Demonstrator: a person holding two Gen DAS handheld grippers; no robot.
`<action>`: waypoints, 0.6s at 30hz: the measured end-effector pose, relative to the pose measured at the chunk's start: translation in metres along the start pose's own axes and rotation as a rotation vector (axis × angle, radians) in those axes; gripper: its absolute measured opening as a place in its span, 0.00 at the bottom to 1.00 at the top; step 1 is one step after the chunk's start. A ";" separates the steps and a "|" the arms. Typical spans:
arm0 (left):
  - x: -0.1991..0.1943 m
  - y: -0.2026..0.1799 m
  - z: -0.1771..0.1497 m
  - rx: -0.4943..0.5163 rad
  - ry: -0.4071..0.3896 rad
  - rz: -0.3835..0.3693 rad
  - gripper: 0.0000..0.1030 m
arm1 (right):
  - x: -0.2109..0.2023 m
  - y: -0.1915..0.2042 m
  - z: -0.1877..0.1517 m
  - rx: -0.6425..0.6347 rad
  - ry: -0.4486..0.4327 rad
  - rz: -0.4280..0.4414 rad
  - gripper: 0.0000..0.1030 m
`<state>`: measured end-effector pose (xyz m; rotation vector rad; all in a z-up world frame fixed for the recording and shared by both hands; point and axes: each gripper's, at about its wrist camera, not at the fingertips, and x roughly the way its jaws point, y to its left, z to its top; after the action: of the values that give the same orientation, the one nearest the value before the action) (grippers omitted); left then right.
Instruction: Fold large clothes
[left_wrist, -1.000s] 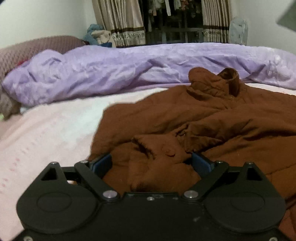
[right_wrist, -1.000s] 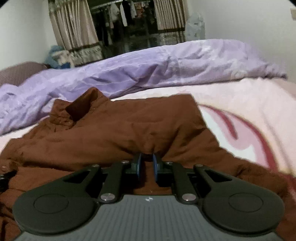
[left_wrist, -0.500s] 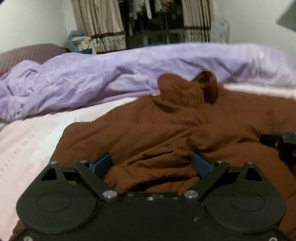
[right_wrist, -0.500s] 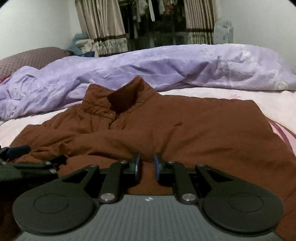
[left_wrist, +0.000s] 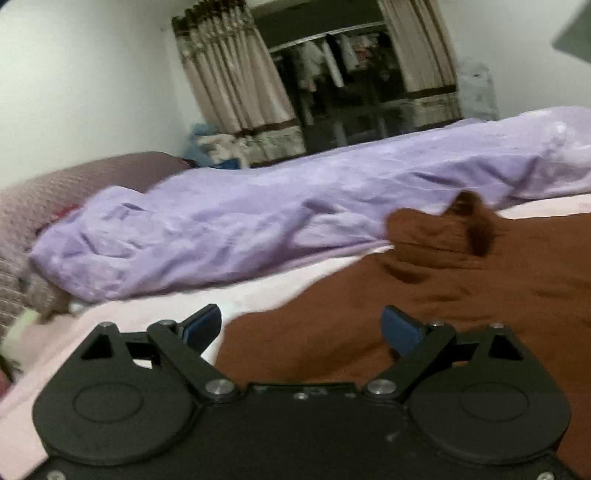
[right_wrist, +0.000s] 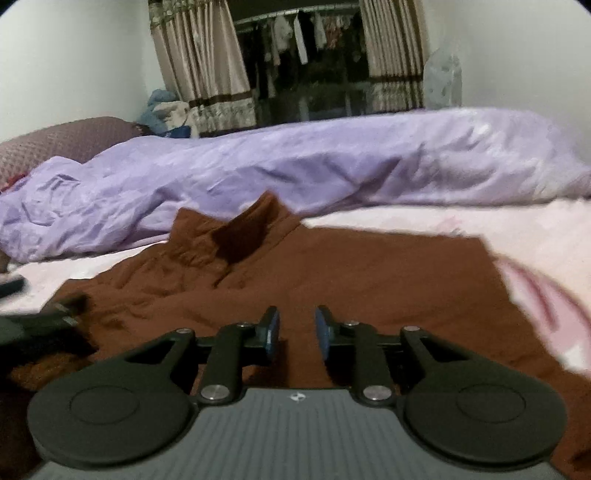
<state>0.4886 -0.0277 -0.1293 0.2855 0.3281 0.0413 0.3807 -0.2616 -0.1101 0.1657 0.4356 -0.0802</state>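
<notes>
Jacket (right_wrist: 332, 280) — one, brown; two grippers — left (left_wrist: 302, 328) jaws wide, right (right_wrist: 296, 330) jaws narrow, both empty.

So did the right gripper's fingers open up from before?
Yes. The right gripper has opened wider: the gap between its blue fingers shows more of the brown jacket than a second ago, when they were nearly together.

purple duvet (right_wrist: 295, 166) walling jacket's (right_wrist: 351, 273) far side
</notes>
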 end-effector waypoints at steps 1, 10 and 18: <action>0.002 0.007 0.000 -0.024 0.009 -0.004 0.93 | -0.003 -0.002 0.001 -0.012 -0.016 -0.024 0.28; 0.052 0.031 -0.026 -0.165 0.255 -0.021 0.95 | 0.030 -0.036 -0.005 0.027 0.067 -0.145 0.29; 0.041 0.028 -0.005 -0.114 0.201 -0.001 0.93 | 0.011 -0.051 0.009 0.061 -0.018 -0.105 0.30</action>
<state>0.5255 0.0043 -0.1389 0.1685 0.5237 0.0875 0.3885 -0.3134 -0.1136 0.2023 0.4242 -0.1978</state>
